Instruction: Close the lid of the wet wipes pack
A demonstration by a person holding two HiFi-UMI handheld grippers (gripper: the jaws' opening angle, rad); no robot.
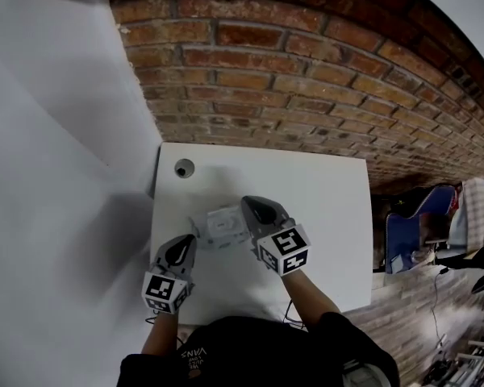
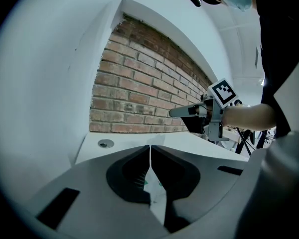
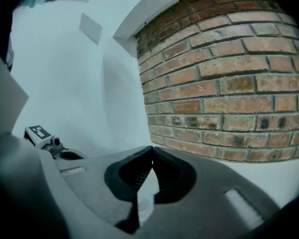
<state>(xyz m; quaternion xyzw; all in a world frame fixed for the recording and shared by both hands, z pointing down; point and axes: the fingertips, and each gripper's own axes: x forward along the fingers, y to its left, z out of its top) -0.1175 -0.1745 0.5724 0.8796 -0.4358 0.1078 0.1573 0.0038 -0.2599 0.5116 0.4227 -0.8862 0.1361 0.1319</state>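
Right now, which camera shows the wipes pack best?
The head view: the wipes pack lies on the table, seen from above. The left gripper view shows only a sliver in the left tool; the right gripper view, a pale patch behind the right tool.

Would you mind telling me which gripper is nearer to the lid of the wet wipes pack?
Right. The right gripper has its shut tips at the right edge of the lid. The left gripper pinches the wet wipes pack at its near-left edge, off the lid.
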